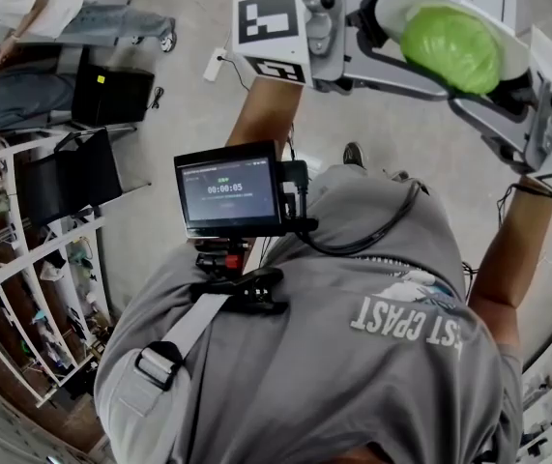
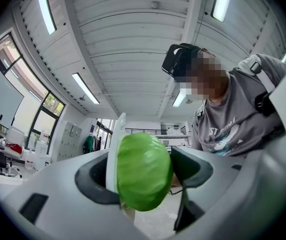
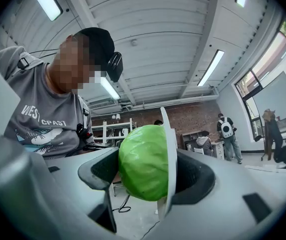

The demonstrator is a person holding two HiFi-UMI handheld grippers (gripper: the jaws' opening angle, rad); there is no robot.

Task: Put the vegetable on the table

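Observation:
A round green cabbage (image 1: 450,46) is held up in the air in front of the person, between my two grippers. My left gripper (image 1: 406,51) reaches it from the left and my right gripper (image 1: 496,77) from the right. In the left gripper view the cabbage (image 2: 143,171) fills the gap between a white pad (image 2: 113,156) and the dark opposite jaw. The right gripper view shows the same cabbage (image 3: 143,163) pressed against a white pad (image 3: 171,159). Both grippers stand wide and closed on it. No table shows in any view.
A small monitor (image 1: 229,189) is strapped to the person's chest. White shelving (image 1: 24,288) and dark chairs (image 1: 72,177) stand at the left, and a seated person (image 1: 24,13) is at the top left. Other people (image 3: 226,134) stand far back in the room.

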